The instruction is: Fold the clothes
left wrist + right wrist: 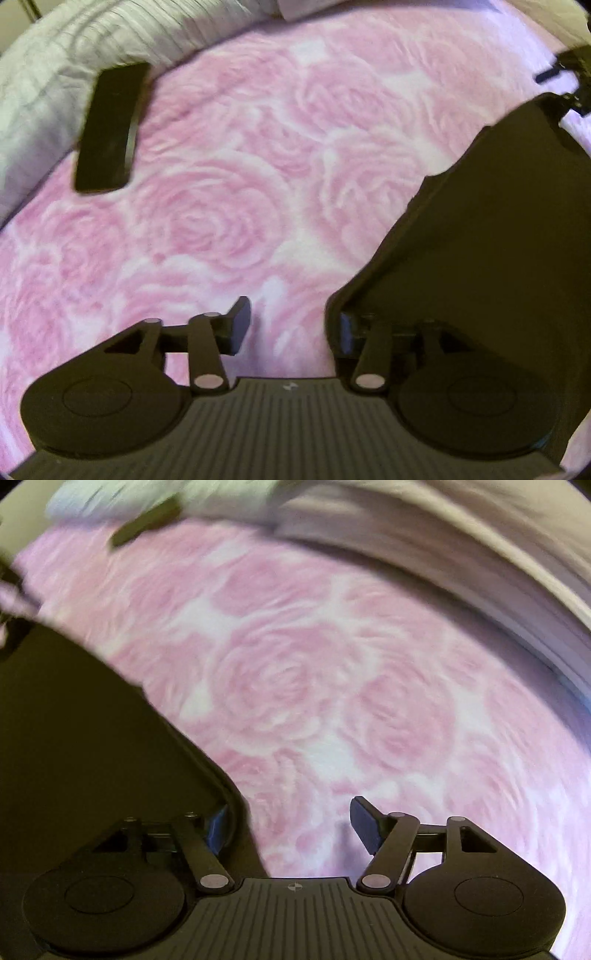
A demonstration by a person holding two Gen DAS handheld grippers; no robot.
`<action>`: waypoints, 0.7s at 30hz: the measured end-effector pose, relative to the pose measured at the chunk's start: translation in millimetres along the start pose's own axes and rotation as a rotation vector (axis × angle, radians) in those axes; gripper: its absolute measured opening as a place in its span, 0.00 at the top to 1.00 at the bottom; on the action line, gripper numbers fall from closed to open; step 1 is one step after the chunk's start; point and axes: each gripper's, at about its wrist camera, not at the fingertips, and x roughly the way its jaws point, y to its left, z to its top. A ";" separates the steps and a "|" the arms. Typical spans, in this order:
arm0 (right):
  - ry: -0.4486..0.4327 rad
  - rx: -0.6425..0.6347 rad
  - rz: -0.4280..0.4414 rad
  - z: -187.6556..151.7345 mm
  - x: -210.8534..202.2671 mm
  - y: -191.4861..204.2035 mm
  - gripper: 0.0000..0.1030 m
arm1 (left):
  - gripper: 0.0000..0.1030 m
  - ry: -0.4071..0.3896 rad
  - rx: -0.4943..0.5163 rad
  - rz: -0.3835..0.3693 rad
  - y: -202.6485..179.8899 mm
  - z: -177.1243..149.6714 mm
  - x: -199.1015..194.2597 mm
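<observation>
Both grippers stand with their jaws spread wide and nothing clamped between them. On the left gripper (291, 328) the right-hand pad sits against the edge of the dark olive-brown fabric garment (491, 240), with the cloth draping over that side of the tool, while the other pad hangs free over the bedding. The right gripper (291, 827) mirrors this: its left-hand pad (218, 829) is tucked at the hemmed edge of the same dark garment (74, 720), and its right-hand finger is clear over the blanket.

So the garment lies between the two tools, spread on the pink rose-patterned fleece blanket (229, 221). My reading is that each gripper has been set at one edge of the cloth so that closing would pinch a corner or hem for the next fold; whether the fabric actually lies inside either gap or only beside a pad is hard to tell through the motion blur.

Farther off, a flat black rectangular slab, probably a phone (110, 125), rests at the blanket's border, partly against the rumpled grey-white ribbed bedding (55, 74). It lies well apart from the garment, out of the way of folding.
</observation>
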 end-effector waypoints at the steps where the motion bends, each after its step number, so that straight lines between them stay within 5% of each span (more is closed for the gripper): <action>1: -0.015 0.031 0.009 -5.4 -10.8 7.7 0.35 | 0.53 -0.013 -0.008 -0.004 -0.5 -4.6 -7.4; 6: -0.081 0.139 0.043 -37.4 -58.7 57.5 0.35 | 0.53 -0.075 -0.059 -0.065 8.8 -22.6 -21.9; 11: -0.031 0.229 0.045 -73.7 -66.5 116.2 0.35 | 0.53 -0.130 -0.100 -0.142 30.5 -1.7 -6.8; 17: 0.003 0.353 0.045 -96.4 -69.8 155.9 0.35 | 0.51 -0.062 -0.278 -0.337 72.0 -4.9 -8.0; 21: -0.012 0.357 0.043 -90.0 -69.7 160.1 0.35 | 0.51 -0.002 -0.407 -0.310 108.2 -15.0 -6.5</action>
